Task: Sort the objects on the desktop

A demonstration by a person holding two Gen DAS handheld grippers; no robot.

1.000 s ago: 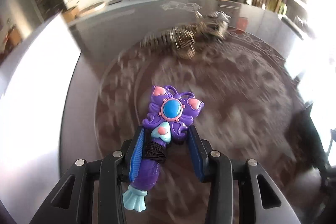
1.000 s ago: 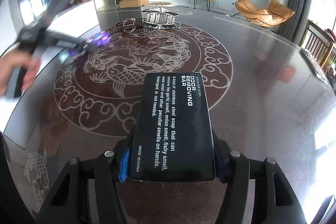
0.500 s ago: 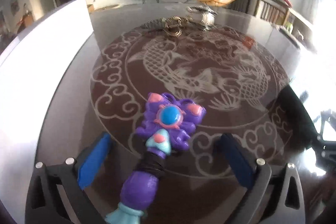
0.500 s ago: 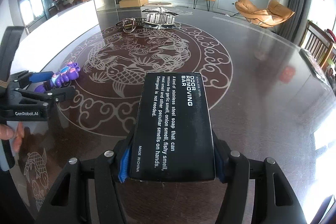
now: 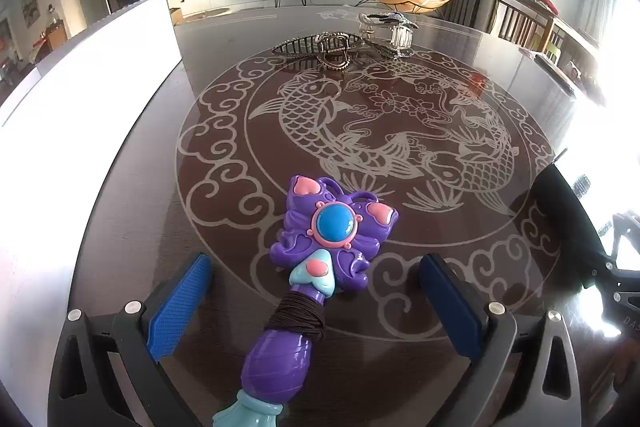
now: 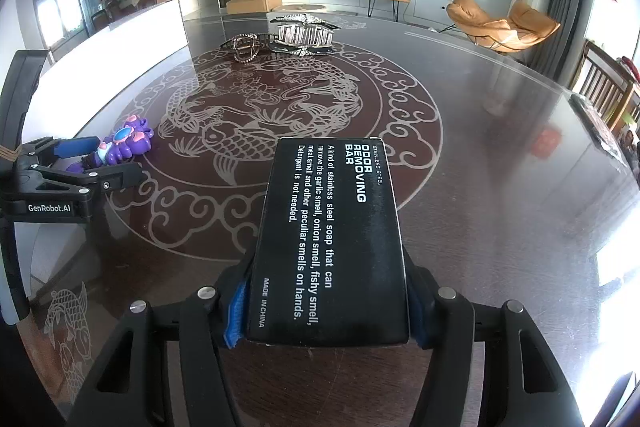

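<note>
A purple butterfly toy wand (image 5: pixel 320 247) with a blue centre lies on the dark table between the fingers of my left gripper (image 5: pixel 316 279), which is open and does not touch it. The wand (image 6: pixel 120 143) and the left gripper (image 6: pixel 96 163) also show at the left of the right wrist view. My right gripper (image 6: pixel 326 303) is shut on a black odor removing bar box (image 6: pixel 330 239) and holds it above the table near its front edge. The box edge (image 5: pixel 568 211) shows at the right of the left wrist view.
Several metallic hair clips (image 5: pixel 344 45) lie at the far side of the round table (image 6: pixel 500 187), also seen in the right wrist view (image 6: pixel 280 39). A white counter (image 5: pixel 80 87) runs along the left. A dark flat object (image 6: pixel 600 127) lies at the right edge.
My left gripper came down to the table, opened and let go of the wand, which now lies on the table. My right gripper has held still with the box.
</note>
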